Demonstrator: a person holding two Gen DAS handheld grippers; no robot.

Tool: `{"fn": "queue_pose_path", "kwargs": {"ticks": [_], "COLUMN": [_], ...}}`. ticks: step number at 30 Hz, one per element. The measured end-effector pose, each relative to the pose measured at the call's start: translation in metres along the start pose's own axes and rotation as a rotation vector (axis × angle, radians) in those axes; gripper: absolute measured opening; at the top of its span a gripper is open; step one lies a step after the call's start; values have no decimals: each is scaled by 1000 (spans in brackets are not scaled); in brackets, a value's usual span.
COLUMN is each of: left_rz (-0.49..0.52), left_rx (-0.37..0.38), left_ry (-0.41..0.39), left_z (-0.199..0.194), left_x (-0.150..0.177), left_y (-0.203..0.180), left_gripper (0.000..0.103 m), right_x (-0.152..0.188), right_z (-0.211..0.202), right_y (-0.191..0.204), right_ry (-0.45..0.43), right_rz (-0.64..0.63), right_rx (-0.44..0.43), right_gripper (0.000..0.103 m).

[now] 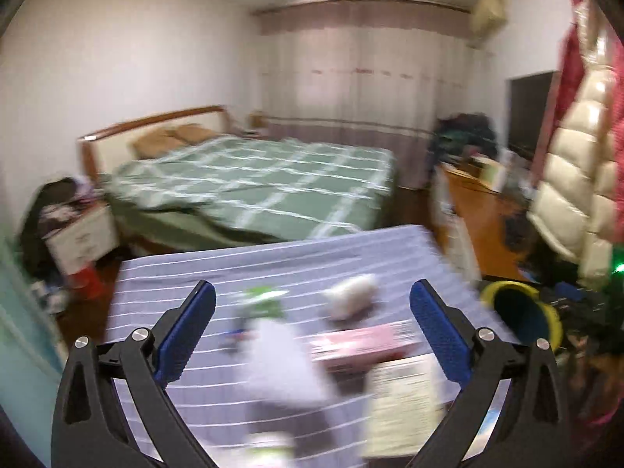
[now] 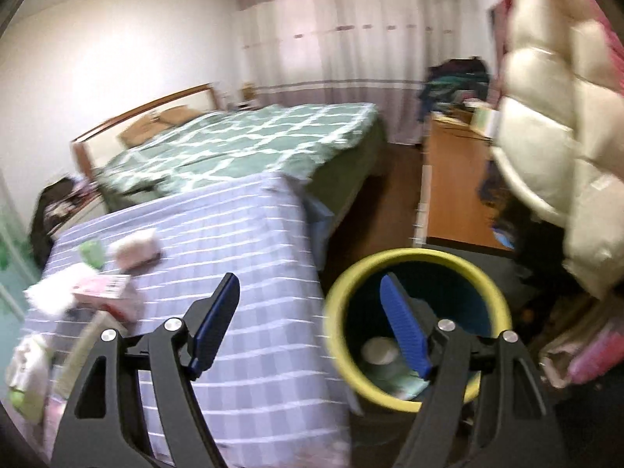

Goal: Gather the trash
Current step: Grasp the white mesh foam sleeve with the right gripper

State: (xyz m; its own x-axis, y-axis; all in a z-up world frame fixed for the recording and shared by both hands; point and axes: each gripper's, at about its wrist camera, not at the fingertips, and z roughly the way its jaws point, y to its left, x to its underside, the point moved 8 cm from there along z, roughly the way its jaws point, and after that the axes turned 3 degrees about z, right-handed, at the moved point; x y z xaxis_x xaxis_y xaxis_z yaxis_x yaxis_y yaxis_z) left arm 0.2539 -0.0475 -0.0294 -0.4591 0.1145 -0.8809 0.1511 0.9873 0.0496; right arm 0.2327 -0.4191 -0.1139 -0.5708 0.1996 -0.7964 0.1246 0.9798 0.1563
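— Two pairs of blue-padded fingers, both spread apart and both holding nothing. What lies under the left gripper (image 1: 312, 327)?

— Its fingers stand very wide over the bench (image 1: 163, 273), which is covered in a lilac cloth with white stripes. Between and just beyond them, blurred, lies the trash: a pale crumpled wad (image 1: 351, 296), a green-and-white wrapper (image 1: 263, 298), a pink flat box (image 1: 362, 341), a printed paper sheet (image 1: 405, 401) and a large white crumpled piece (image 1: 280, 362) nearest the camera. None of it touches the pads.

— And the right gripper (image 2: 312, 327)?

— Moderately open. Its left finger hangs over the bench's near edge, its right finger over the mouth of a yellow-rimmed, dark blue bin (image 2: 335, 312) standing on the floor just beside the bench. Inside the bin sit a whitish round object and some pale green scraps; motion blur hides what they are.

— Farther out?

— A bed with a green checked cover (image 2: 249, 136) behind the bench, a wooden desk (image 2: 456, 179) piled with clothes to the right, a cream puffer jacket (image 2: 553, 124) hanging at the right edge, and pale curtains (image 2: 351, 31) along the far wall.
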Motion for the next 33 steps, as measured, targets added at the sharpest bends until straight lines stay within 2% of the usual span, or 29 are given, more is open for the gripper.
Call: {"fn": "queue_pose_path", "kwargs": {"ticks": [4, 9, 15, 20, 24, 30, 33], "left_rz": [-79, -102, -145, -134, -155, -175, -182], "left_rx": [-89, -206, -218, -262, -299, -285, -263], "left_ry": [-6, -29, -34, -26, -39, -38, -37], "left_z": [-5, -2, 3, -7, -24, -40, -38], "left_x": [22, 43, 58, 65, 64, 69, 68], "left_y": [60, 107, 139, 153, 168, 171, 170], "left_gripper": [98, 98, 98, 98, 98, 98, 98], "right_x": [-8, -17, -17, 12, 42, 73, 81], "right_z": [19, 33, 44, 23, 16, 28, 45], "right_y": [69, 148, 247, 319, 352, 377, 377], "right_ry": [33, 81, 208, 242, 265, 292, 315], "right_rz": [-87, -185, -297, -477, -578, -691, -706], "right_rx": [-117, -245, -433, -539, -554, -501, -460], "right_gripper": [71, 71, 71, 71, 71, 70, 52]}}
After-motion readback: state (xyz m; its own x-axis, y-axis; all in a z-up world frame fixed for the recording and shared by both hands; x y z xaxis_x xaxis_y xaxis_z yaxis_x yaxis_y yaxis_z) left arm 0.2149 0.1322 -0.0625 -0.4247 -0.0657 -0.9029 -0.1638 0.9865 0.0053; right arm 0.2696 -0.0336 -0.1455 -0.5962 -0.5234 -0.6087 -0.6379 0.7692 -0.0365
